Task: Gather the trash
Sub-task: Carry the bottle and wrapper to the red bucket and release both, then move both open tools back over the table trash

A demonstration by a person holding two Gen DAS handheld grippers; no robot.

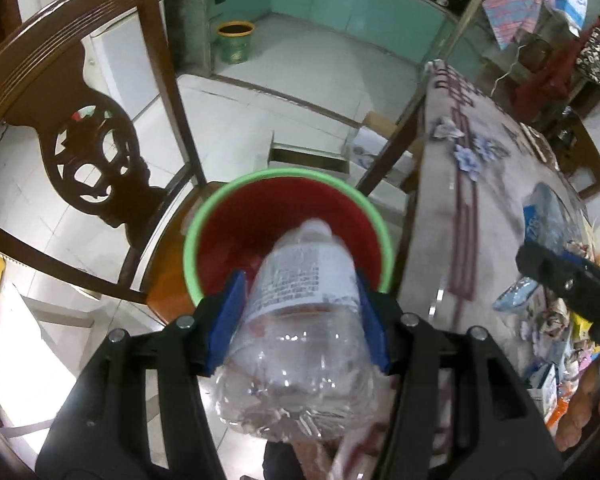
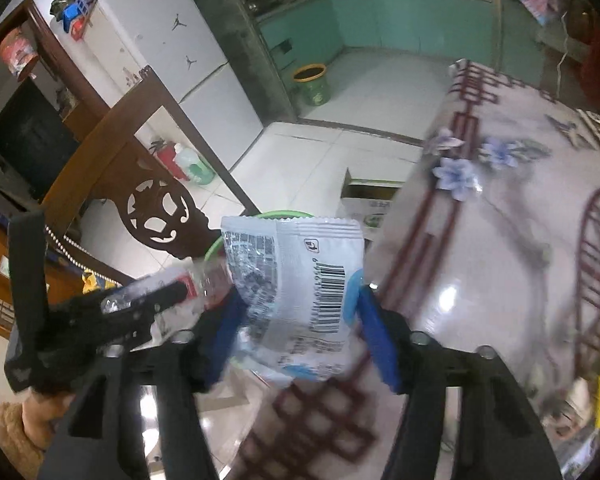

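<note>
Now the left gripper clamps a bottle above the bin.

Pinching a clear bottle crosswise in the left claw, pressing both blue pads against its sides and leaving its base jutting back toward the camera. Pointing that claw steeply downward. Angling the right claw downward too, keeping its blue pads standing apart at the two edges of a white packet; not showing clearly whether those pads are pressing on it. Bringing the two claws close side by side, the left one sitting just to the left of the right. Gripping the left claw's handle with a hand in a fuzzy tan sleeve.
</note>
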